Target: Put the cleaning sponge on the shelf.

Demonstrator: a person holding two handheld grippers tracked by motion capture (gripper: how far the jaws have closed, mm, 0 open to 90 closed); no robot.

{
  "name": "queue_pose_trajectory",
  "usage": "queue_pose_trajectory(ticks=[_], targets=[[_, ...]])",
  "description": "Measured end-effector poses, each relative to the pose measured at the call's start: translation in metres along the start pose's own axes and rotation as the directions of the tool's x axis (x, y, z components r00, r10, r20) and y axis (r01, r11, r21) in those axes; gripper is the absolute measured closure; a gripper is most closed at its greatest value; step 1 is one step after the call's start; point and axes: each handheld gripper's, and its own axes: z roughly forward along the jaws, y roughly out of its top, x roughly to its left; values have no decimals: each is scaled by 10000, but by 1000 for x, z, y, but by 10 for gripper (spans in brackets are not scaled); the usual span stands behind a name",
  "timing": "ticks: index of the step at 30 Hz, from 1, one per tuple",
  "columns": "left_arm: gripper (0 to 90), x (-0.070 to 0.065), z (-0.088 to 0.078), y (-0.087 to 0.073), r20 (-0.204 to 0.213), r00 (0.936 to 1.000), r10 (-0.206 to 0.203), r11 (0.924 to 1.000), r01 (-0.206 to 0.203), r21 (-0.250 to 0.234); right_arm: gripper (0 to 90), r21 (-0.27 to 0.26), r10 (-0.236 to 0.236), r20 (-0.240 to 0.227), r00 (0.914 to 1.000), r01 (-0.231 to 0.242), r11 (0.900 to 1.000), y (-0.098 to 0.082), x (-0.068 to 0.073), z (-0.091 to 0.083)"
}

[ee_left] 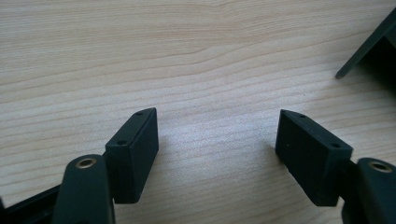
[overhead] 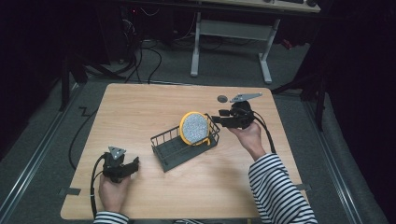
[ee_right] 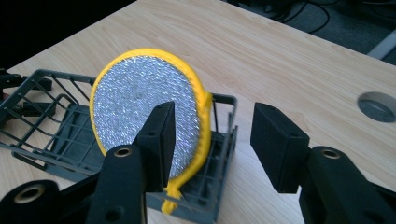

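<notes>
Right gripper (ee_right: 210, 140) is wide open, holding nothing, right beside the round yellow-rimmed silver scrubber (ee_right: 147, 116) standing in the dark wire basket (overhead: 168, 154). Left gripper (ee_left: 217, 154) gapes empty over the light wooden table (ee_left: 196, 56).

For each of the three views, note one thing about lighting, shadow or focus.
High view: lit table, surroundings nearly black. Left gripper view: soft, even light, faint shadows under the jaws. Right gripper view: the silver pad glitters; near jaws slightly soft, top-left corner dark.
</notes>
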Motion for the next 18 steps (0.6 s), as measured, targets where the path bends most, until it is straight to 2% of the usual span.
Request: queue_pose_trajectory(ticks=[8, 18], targets=[[308, 0, 0, 0, 6, 10000, -2, 10000, 2, -2, 518, -395, 393, 534, 9978, -372, 9985, -8, -14, -31], [308, 0, 0, 0, -3, 10000, 1, 10000, -1, 0, 531, -914, 1098, 1029, 9886, -1005, 9907, -28, -26, -64]])
